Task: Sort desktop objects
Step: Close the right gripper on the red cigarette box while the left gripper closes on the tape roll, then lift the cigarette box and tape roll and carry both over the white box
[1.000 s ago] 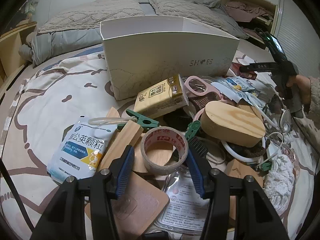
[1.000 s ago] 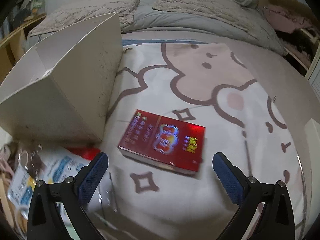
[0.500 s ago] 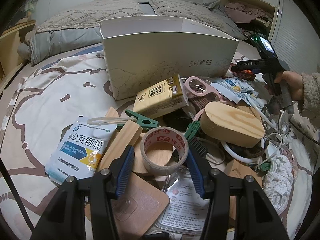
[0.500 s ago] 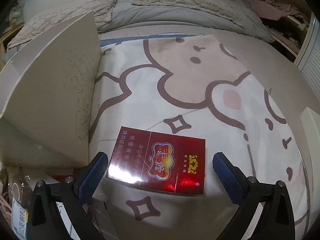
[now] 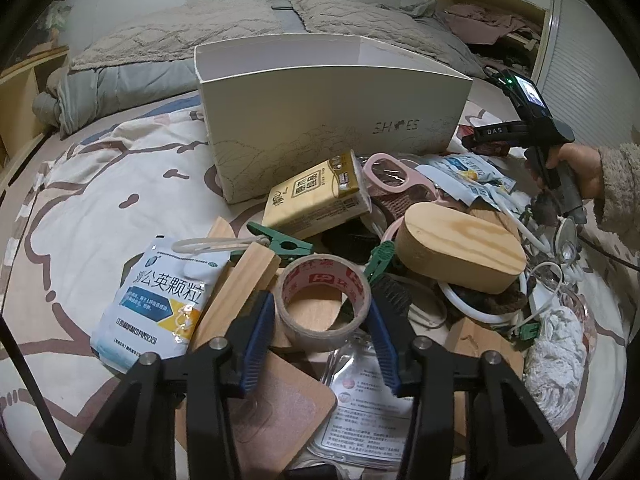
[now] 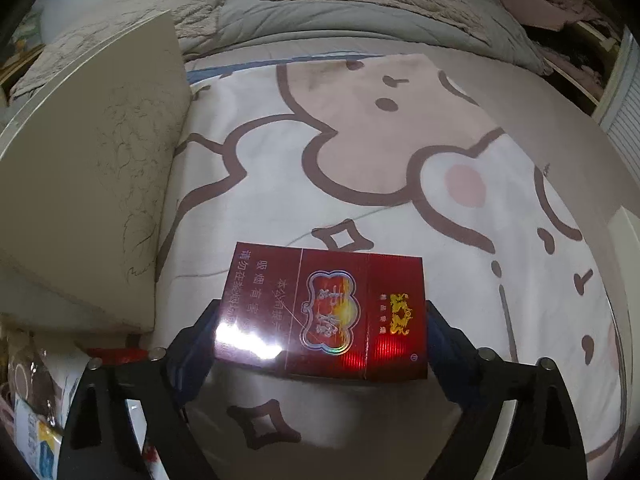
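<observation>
Beside the white box (image 6: 92, 200), on the bedsheet (image 6: 400, 160), our right gripper (image 6: 320, 340) brackets the red cigarette pack (image 6: 324, 312); whether it grips, we cannot tell. The glossy wrap could slip. Our left gripper (image 5: 322, 344) straddles the tape roll (image 5: 322, 300), slightly apart.

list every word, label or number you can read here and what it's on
"SH ES", a small mark standing where the O would be: white box
"DAS": right tongs
"公英颗粒": blue-white sachet; its first character is covered, small print unreadable
"吸烟有害": red cigarette pack; the emblem and gold characters are too stylised to read
Red tape roll, yellow tissue pack and clear leaflet bag: print too small or curved to read
</observation>
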Action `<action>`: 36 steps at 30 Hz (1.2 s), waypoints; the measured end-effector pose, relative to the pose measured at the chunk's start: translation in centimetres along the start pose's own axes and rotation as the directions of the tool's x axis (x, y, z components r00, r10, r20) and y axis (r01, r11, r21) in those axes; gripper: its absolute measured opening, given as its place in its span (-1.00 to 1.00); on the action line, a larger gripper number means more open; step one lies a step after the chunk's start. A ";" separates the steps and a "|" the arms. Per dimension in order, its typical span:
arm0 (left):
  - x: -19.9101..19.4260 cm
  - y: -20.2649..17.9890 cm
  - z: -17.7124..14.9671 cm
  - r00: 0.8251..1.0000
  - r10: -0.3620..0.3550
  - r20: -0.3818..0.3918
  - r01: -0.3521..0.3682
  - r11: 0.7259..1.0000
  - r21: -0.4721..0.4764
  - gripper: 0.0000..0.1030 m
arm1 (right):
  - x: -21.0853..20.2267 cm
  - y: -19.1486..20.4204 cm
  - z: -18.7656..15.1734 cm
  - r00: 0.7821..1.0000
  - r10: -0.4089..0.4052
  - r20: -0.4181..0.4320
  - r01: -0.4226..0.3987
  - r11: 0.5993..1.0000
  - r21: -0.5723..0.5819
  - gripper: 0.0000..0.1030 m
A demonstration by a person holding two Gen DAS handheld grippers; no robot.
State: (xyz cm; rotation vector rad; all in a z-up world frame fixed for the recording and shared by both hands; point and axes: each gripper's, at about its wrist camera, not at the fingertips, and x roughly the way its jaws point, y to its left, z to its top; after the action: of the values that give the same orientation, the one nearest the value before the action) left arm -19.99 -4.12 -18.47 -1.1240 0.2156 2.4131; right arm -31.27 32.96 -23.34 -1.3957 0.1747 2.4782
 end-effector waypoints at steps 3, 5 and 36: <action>0.0 -0.1 0.0 1.000 0.001 0.002 -0.001 1.000 0.004 -0.13 | -0.2 0.1 -0.1 1.000 0.014 0.013 -0.014 0.999 -0.029 0.79; -0.1 0.1 0.1 1.000 0.005 0.005 -0.005 1.000 -0.003 -0.13 | -0.5 0.2 -0.2 1.000 0.011 0.025 -0.010 0.999 -0.047 0.79; -2.6 1.6 2.3 0.993 0.061 0.097 -0.054 0.996 -0.073 -0.13 | -8.8 2.0 -2.1 0.959 0.195 0.204 -0.146 0.961 -0.234 0.79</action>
State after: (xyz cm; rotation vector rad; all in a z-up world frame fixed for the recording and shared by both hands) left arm -20.88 -5.64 -15.12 -1.0378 0.1335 2.5380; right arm -25.89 28.86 -17.03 -1.2067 -0.0268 2.8512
